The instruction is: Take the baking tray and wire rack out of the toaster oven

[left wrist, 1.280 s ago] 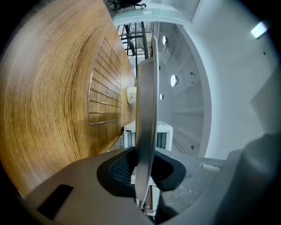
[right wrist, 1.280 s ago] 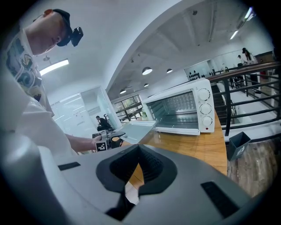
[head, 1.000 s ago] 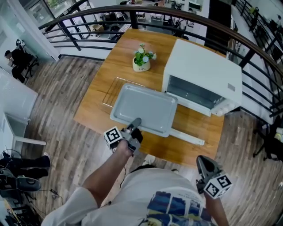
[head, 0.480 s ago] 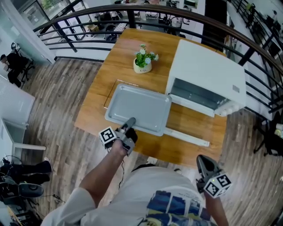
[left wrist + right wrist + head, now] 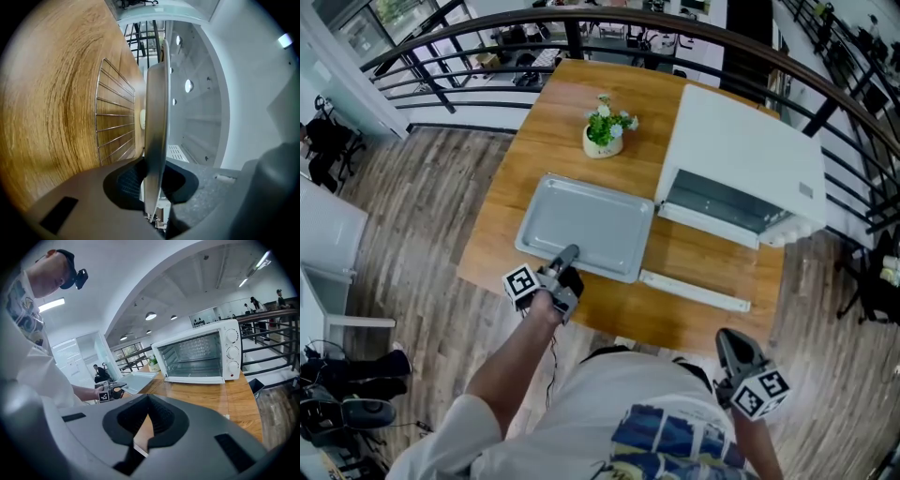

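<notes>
**Baking tray (image 5: 586,228) out, just left of toaster oven (image 5: 750,159)**

Sits level beside the oven's open front, over the wire rack (image 5: 115,117) lying on the bench (image 5: 534,112). Clamped at the near rim by the left tool (image 5: 568,255), thin edge pinched between the pads. Parked well in front of the oven, past the bench edge: right tool (image 5: 727,342), jaws closed together on nothing. Folded down flat: oven door (image 5: 694,291). Standing left of the oven, behind the tray: potted plant (image 5: 605,127).
</notes>
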Demonstrator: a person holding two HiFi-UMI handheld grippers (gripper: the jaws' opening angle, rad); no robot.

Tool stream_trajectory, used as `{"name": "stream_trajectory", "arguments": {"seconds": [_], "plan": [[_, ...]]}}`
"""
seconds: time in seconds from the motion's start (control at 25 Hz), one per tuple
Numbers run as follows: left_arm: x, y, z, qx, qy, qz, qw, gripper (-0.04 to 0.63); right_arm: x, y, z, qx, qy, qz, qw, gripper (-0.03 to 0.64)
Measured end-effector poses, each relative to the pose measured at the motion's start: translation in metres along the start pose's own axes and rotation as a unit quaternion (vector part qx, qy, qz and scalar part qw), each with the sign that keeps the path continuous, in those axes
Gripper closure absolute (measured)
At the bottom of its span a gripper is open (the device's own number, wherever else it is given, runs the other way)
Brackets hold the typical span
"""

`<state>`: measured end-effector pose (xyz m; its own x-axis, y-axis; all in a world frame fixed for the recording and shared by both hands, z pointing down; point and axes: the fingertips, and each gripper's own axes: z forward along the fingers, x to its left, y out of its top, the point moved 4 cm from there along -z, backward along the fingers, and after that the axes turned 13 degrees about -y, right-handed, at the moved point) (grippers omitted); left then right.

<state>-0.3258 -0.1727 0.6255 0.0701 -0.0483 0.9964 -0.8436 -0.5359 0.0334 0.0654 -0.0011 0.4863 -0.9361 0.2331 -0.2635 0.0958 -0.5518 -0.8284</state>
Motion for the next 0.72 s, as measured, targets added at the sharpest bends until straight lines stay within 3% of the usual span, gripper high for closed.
{"name": "stream_trajectory", "arguments": {"seconds": [0.72], "plan": [[0.042, 0.046, 0.015, 0.012, 0.035, 0.005, 0.9993, 0.526, 0.008, 0.001, 0.003, 0.001, -0.028, 0.001, 1.0, 0.615]]}}
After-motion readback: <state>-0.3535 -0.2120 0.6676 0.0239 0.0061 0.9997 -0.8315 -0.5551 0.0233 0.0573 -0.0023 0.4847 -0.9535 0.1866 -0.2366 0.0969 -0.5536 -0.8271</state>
